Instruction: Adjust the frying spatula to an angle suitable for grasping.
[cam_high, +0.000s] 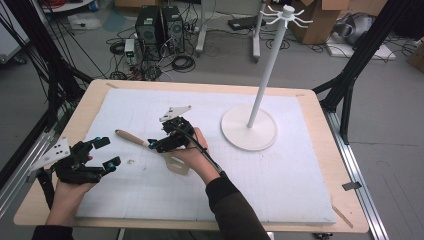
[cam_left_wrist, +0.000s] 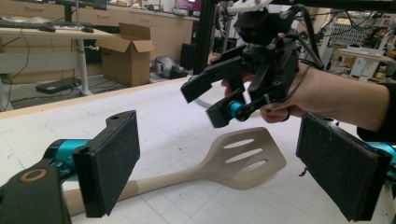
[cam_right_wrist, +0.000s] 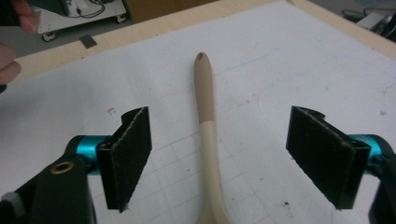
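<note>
Straddling the spatula (cam_right_wrist: 208, 140), right gripper (cam_right_wrist: 219, 156) fingers (cam_right_wrist: 128, 156) gape wide apart.

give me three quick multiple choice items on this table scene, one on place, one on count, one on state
1. Where does the spatula lie?
A. on the white mat
B. on the stand's base
C. on the floor

2. How many slots does its blade have?
A. one
B. three
C. five

3. How are the right tongs?
A. shut on the handle
B. open over the handle
C. shut on nothing

Answers: 1 A, it rests flat on the mat; 2 B, three slots show in the left gripper view; 3 B, both pads stand wide of the handle.
</note>
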